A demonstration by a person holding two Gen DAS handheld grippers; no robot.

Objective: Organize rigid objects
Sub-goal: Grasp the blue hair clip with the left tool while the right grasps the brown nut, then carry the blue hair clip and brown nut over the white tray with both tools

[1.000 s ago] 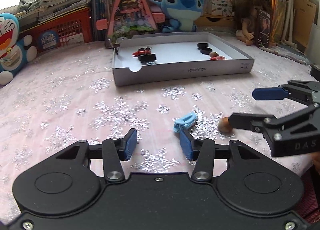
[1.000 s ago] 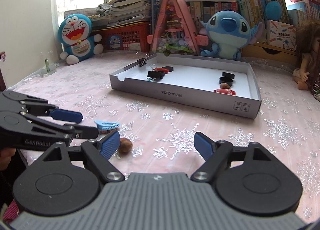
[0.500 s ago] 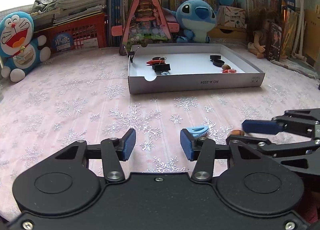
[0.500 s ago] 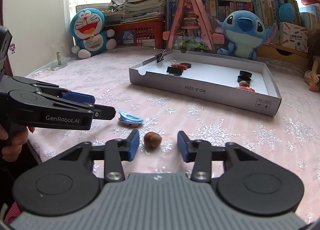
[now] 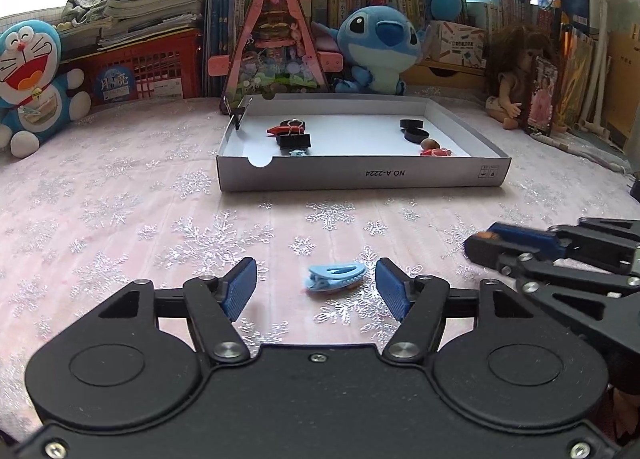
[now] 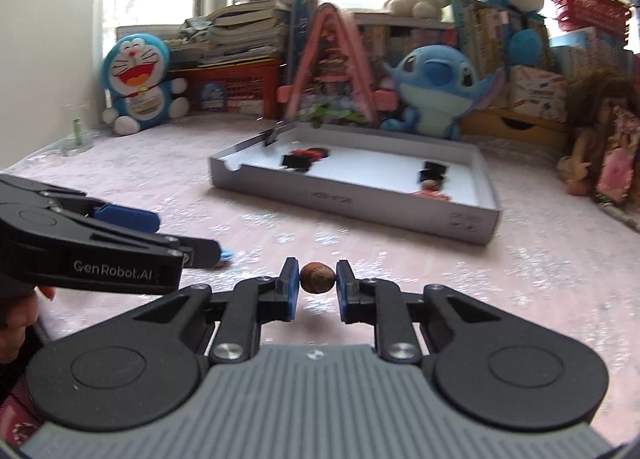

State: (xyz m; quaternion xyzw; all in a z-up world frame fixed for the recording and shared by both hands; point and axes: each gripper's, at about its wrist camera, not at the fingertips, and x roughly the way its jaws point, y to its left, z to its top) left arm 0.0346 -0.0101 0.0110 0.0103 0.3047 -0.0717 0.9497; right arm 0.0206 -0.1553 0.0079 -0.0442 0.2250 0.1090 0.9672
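While two loose pieces remain outside the shallow grey cardboard tray [image 5: 360, 177], that tray already holds two black round caps [image 5: 414, 130], one brown nut [image 5: 429, 143] beside a flat red piece [image 5: 436, 152], and at least two black binder clips [image 5: 295, 141], a further one clamped on its rim at 10 o'clock. The first loose piece is a single light-blue plastic hair clip [image 5: 335, 277] lying on the tabletop [image 5: 120, 211], which is covered in a pink cloth with silver snowflakes. Behind the tray, at 12 o'clock, stand two blue plush toys, a doll, a pink triangular toy house, red baskets and crowded bookshelves.

The left tool [image 5: 316, 289] is opening, its blue pads standing either side of the hair clip without touching it. The right tool [image 6: 318, 281] is closed on the second loose piece, a small round brown nut [image 6: 317, 277], pinched between its pads just above the cloth.
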